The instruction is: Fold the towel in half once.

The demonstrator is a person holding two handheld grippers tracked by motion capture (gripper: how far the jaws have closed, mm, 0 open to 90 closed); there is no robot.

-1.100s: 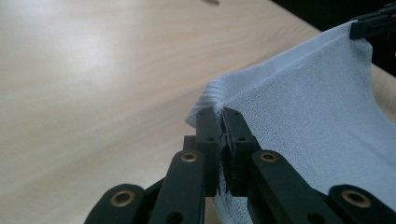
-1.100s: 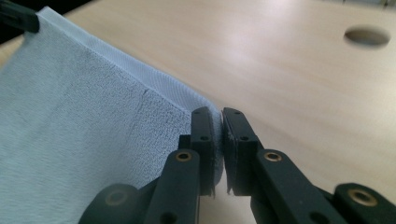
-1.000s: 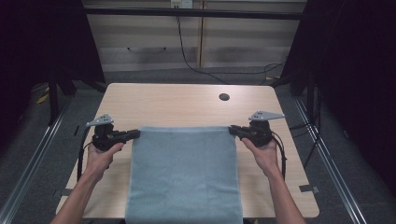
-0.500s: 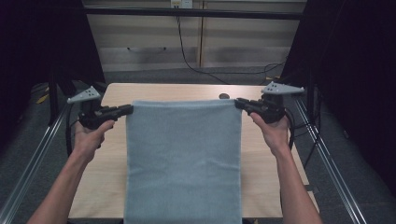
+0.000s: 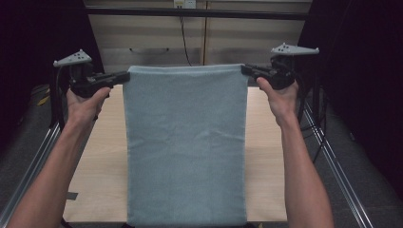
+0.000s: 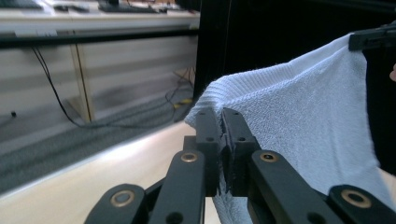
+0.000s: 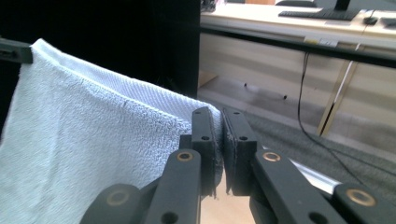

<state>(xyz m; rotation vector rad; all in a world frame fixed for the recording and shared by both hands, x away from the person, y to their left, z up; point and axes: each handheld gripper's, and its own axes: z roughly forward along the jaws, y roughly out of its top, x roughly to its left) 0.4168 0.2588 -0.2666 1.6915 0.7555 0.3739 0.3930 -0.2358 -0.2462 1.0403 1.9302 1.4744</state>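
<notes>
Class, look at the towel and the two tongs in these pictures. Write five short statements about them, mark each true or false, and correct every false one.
1. The left tongs are shut on a top corner of the light blue towel. True.
2. The right tongs hang open, apart from the towel. False: they are shut on its other top corner.
3. The towel lies folded in a heap on the table. False: it hangs spread out, held up by its top edge.
4. The towel's top edge runs about level between the two tongs. True.
5. The towel is bright red. False: it is light blue.
</notes>
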